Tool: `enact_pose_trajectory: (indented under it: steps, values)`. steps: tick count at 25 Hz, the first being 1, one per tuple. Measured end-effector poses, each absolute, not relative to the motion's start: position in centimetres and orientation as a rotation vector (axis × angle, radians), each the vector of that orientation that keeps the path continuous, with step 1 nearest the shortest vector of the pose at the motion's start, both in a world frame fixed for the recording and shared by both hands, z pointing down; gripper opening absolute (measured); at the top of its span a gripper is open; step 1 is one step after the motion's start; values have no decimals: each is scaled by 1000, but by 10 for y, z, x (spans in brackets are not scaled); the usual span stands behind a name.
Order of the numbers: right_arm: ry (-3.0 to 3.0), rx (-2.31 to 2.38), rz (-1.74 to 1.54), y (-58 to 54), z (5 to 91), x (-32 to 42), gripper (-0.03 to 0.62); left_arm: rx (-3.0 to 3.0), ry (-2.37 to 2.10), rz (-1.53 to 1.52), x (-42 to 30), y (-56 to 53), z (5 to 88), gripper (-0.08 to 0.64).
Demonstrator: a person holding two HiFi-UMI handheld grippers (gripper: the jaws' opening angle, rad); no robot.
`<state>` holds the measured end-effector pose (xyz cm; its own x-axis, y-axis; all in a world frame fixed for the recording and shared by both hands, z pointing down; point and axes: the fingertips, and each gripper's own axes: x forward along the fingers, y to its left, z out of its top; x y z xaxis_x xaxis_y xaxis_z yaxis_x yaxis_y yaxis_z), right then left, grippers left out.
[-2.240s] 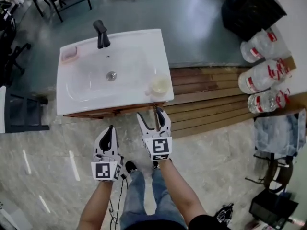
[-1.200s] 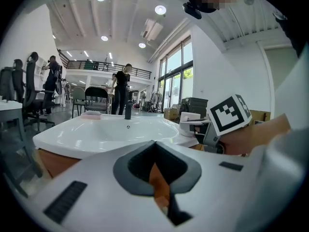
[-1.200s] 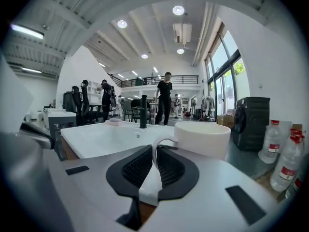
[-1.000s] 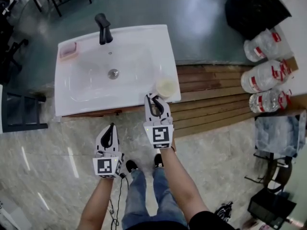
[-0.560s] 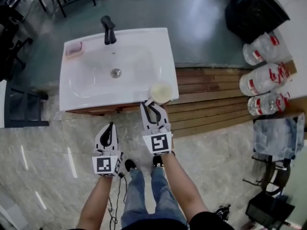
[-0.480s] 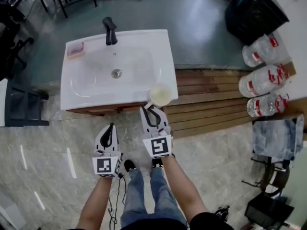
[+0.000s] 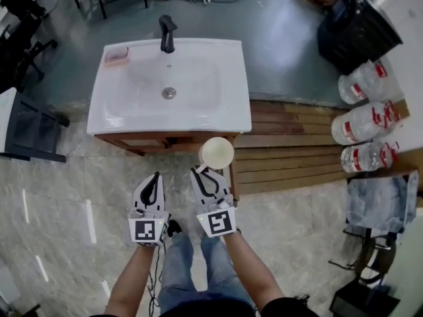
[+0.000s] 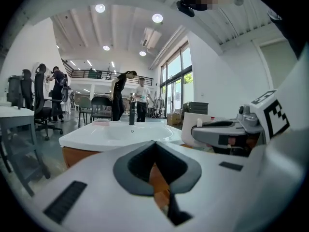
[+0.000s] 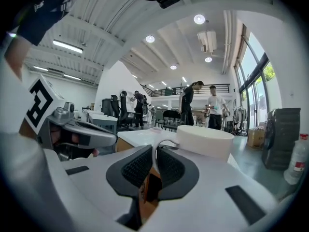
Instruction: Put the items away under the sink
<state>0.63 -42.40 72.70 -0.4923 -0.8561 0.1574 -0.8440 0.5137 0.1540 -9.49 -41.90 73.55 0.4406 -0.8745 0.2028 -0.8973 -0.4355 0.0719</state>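
Tools: right gripper (image 9: 153,154), jaws clamped on the thin looped handle of a white round mug (image 7: 217,152), which is held upright in the air, clear of the basin and just in front of the cabinet's right front corner. Left gripper (image 8: 155,149), jaws pressed together, nothing between them, beside the right one. White rectangular ceramic sink (image 7: 173,120) on brown wooden cabinet (image 7: 165,140); black tap (image 7: 167,33) and pink soap dish (image 7: 117,55) at its far edge. Large clear water bottles (image 7: 360,121) well apart, at right

A white mug (image 7: 217,152), upright with its mouth open to the ceiling, held clear of the floor by its thin loop handle, pinched in the right gripper (image 7: 201,172), just near of the white sink's (image 7: 239,119) near right corner
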Motion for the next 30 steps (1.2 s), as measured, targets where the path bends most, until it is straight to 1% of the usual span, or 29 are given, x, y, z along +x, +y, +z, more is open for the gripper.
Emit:
enact_pose_trajectory:
  steps: [5, 13, 21, 30]
  values:
    - [-2564, 1390, -45, -397, 795, -10, 38, 2505, -1592, 170, -101, -409, 788, 6]
    - [-2591, 1343, -56, -392, 918, -22, 38, 2514, -1625, 131, -104, -417, 902, 6]
    - [-2595, 1360, -98, -429, 1018, -15, 39, 2521, -1658, 74, -100, -450, 991, 6]
    - [-2543, 1446, -155, -512, 1071, -1, 38, 2555, -1654, 47, -92, -486, 1038, 6]
